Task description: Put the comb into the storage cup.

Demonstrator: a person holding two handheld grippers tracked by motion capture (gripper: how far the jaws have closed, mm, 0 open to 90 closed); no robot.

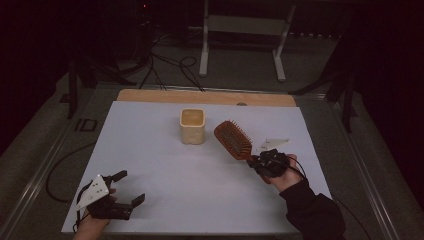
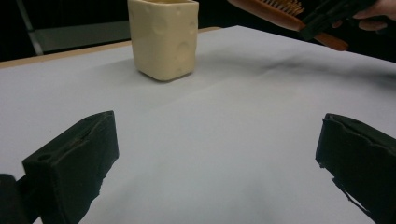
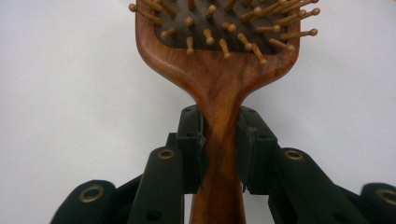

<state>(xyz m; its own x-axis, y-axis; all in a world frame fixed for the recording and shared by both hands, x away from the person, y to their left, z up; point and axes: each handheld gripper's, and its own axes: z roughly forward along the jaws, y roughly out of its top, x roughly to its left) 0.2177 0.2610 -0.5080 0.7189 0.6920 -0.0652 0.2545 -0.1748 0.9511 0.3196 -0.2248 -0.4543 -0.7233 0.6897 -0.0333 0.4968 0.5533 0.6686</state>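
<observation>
A dim room frames the white-covered counter (image 1: 165, 200). At its near left corner the left claw (image 1: 131, 187) rests spread and empty. The cream square ceramic cup (image 1: 192, 126) stands mid-counter. Right of it, the right claw (image 1: 256, 161) pinches the brown wooden paddle hairbrush (image 1: 233, 139) by its handle, head angled up-left toward the cup.

Looks like a lab or recording room: dark space, table (image 1: 150, 210) under a plain white sheet, loose black cables (image 1: 165, 67) across the carpeted floor, a white metal stand frame (image 1: 243, 37) behind (no home furnishings about).
</observation>
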